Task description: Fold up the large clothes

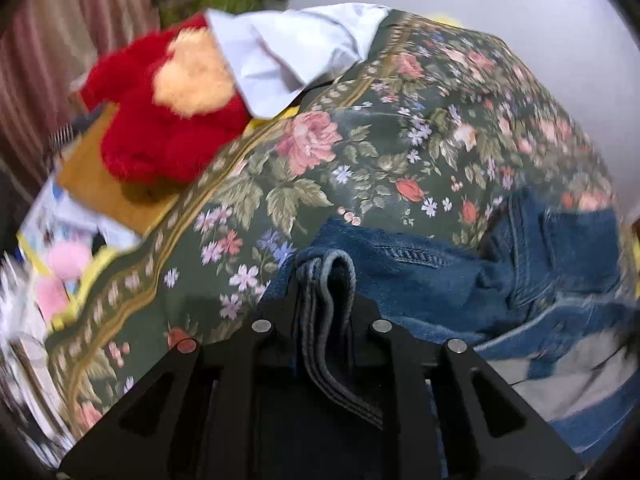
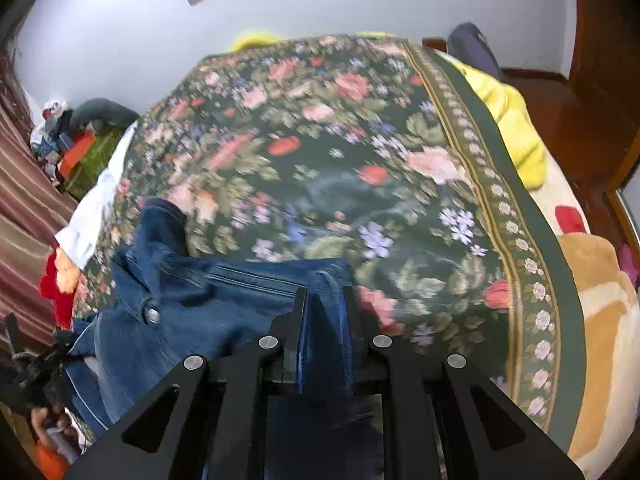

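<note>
A pair of blue jeans [image 1: 432,276] lies bunched on a dark green floral bedspread [image 1: 400,140]. My left gripper [image 1: 326,300] is shut on a folded edge of the jeans, the thick seam standing up between the jaws. In the right wrist view the jeans [image 2: 192,304] spread to the left, with a metal button and pocket showing. My right gripper [image 2: 326,308] is shut on another edge of the denim, held just above the bedspread [image 2: 340,152]. The left gripper and the hand holding it show at the lower left of the right wrist view.
A red and cream plush toy [image 1: 168,108] and a white cloth [image 1: 288,48] lie at the bed's far left. Papers and pink items [image 1: 60,264] clutter the left side. A yellow blanket [image 2: 520,128] and a plush blanket edge the bed's right side. A pale wall stands behind.
</note>
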The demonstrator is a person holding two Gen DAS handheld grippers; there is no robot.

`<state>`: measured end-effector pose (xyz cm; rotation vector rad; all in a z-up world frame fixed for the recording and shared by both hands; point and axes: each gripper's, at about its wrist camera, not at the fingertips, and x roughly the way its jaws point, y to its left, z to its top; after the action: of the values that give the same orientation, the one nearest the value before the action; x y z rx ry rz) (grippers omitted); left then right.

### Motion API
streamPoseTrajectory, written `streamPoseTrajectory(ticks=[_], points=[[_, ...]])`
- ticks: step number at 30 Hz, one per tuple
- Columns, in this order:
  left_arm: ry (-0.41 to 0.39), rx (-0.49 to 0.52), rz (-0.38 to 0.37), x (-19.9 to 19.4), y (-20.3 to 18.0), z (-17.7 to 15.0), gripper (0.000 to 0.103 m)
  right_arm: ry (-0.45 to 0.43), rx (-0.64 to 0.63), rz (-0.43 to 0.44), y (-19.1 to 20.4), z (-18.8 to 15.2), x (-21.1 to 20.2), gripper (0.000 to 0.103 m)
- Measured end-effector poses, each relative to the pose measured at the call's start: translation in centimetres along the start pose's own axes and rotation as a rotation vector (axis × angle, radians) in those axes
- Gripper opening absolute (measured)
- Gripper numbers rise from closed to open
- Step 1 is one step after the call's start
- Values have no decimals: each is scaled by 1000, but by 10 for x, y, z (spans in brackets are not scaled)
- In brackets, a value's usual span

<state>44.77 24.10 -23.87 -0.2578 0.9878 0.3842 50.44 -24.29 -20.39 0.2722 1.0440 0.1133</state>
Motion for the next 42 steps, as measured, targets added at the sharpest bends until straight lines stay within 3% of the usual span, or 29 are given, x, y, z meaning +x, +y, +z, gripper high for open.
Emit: streamPoseTrajectory(ticks=[3, 6, 8, 9, 13, 18, 23, 27, 29, 33, 38, 40, 42], points=[[-36, 166, 72, -8, -20, -8, 22, 5, -36, 3, -13, -3, -7, 12], [-45, 290, 82, -27, -32, -12, 34, -18, -106, -7, -12, -14, -29, 12], [-67, 320, 64, -46, -34, -11, 47, -23, -141, 6, -9, -21, -44, 12], [-88, 323, 65, -58, -33, -11, 59, -20, -163, 23, -5, -27, -54, 12], [-173, 317, 17, -107, -32, -17, 78, 9, -255, 68, 11, -49, -80, 12], [-160, 325, -87, -136, -38, -45, 84, 36, -348, 86, 34, -80, -97, 12], [-34, 387, -176, -113, -66, -88, 84, 88, -412, 96, 53, -107, -88, 12], [50, 466, -178, -77, -99, -114, 84, 140, -449, 106, 65, -119, -71, 12], [49, 511, -142, -62, -115, -118, 84, 149, -476, 98, 72, -122, -60, 12], [-5, 575, -109, -45, -145, -98, 84, 122, -524, 88, 86, -114, -45, 13], [-64, 569, -35, -24, -172, -44, 84, 194, -500, 130, 94, -77, -4, 12], [-51, 540, -35, -14, -175, -21, 85, 177, -463, 121, 92, -56, 11, 12], [-5, 502, -84, 0, -175, -2, 85, 115, -430, 47, 88, -34, 20, 12]])
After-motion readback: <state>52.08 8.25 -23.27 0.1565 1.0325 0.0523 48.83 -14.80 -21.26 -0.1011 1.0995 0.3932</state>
